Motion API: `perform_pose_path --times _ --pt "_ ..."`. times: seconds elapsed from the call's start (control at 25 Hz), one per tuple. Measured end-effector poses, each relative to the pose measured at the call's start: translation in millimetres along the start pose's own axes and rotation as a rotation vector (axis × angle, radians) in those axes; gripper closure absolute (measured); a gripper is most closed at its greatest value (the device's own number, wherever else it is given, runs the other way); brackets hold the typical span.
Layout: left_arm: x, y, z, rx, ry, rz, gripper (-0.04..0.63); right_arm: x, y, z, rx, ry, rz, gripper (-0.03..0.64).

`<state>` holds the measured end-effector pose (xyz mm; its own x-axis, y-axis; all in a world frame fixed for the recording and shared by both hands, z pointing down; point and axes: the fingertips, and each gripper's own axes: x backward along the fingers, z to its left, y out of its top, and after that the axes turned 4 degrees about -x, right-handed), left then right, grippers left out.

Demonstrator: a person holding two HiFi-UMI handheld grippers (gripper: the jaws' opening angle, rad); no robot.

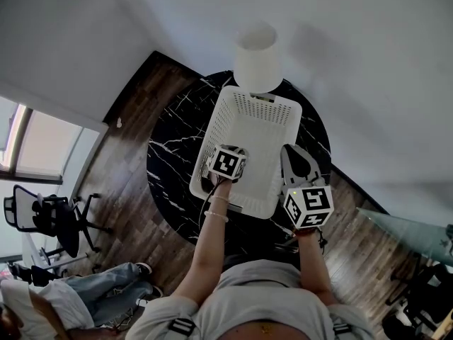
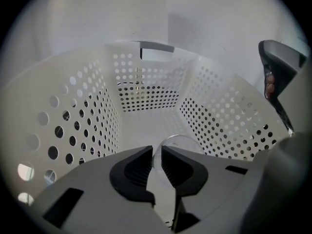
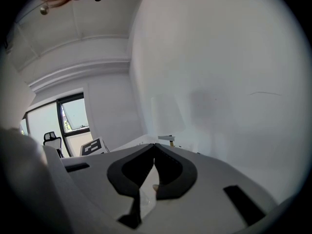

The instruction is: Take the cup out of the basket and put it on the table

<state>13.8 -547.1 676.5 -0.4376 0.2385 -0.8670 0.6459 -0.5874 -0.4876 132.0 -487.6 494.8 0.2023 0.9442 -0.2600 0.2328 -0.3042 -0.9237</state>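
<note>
A white perforated basket [image 1: 285,116] stands on a round black marble table [image 1: 170,154]. My left gripper [image 1: 214,181] is down inside the basket's near left corner. In the left gripper view, the left gripper [image 2: 156,156] has its jaws closed to a narrow slit on the rim of a clear cup [image 2: 183,143], which sits low between the basket walls [image 2: 83,111]. The cup is hidden under the gripper in the head view. My right gripper [image 1: 294,156] hovers beside the basket's right side, its jaws shut on nothing [image 3: 155,148].
A white lampshade [image 1: 255,57] stands at the table's far edge just behind the basket. Dark wood floor surrounds the table. An office chair [image 1: 48,217] and another person's legs in jeans [image 1: 106,283] are at the left.
</note>
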Motion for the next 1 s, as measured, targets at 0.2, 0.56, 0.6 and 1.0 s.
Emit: perform_pose_path --times 0.2,0.56,0.6,1.0 --pt "1 -1 -2 -0.002 -0.004 0.001 0.534 3 2 -3 -0.002 -0.01 -0.005 0.607" --pt "6 6 -4 -0.002 -0.001 -0.038 0.54 7 3 -6 -0.003 -0.018 -0.009 0.607" --pt "7 8 -5 -0.002 -0.001 -0.045 0.541 7 3 -6 -0.004 -0.017 -0.009 0.608" --pt "21 17 -8 0.009 -0.01 -0.095 0.543 10 7 -1 0.0 -0.007 -0.016 0.607"
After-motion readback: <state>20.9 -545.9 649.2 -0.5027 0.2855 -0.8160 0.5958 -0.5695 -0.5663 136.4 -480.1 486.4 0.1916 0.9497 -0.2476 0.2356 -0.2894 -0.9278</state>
